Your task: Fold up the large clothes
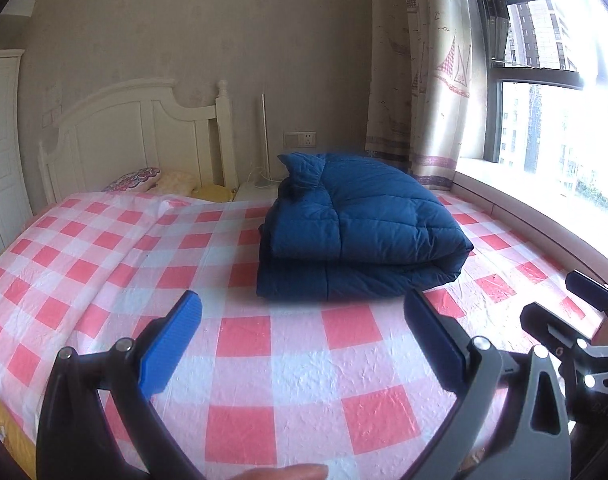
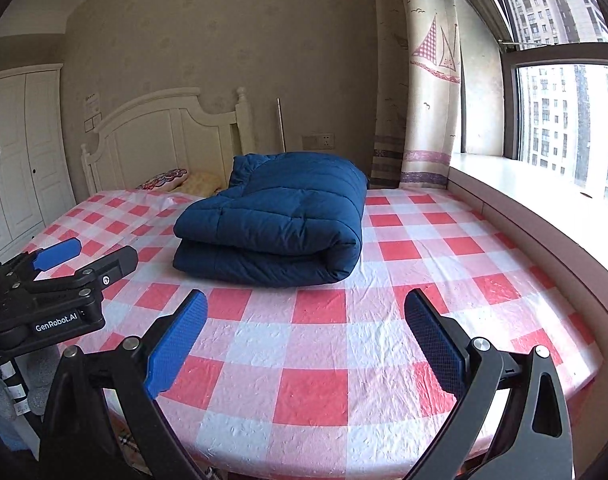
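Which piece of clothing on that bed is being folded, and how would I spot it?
Find the bed with the red and white checked cover, beside the window. Near its middle, towards the headboard, lies the coat: a puffy, quilted, dark blue bundle, already folded over on itself. It is the only blue thing on the cover.

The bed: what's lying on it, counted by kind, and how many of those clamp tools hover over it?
Folded blue padded garment: 1
Pillows by the headboard, patterned pillow and yellow pillow: 2
Grippers, left gripper and right gripper, both open: 2
Total: 5
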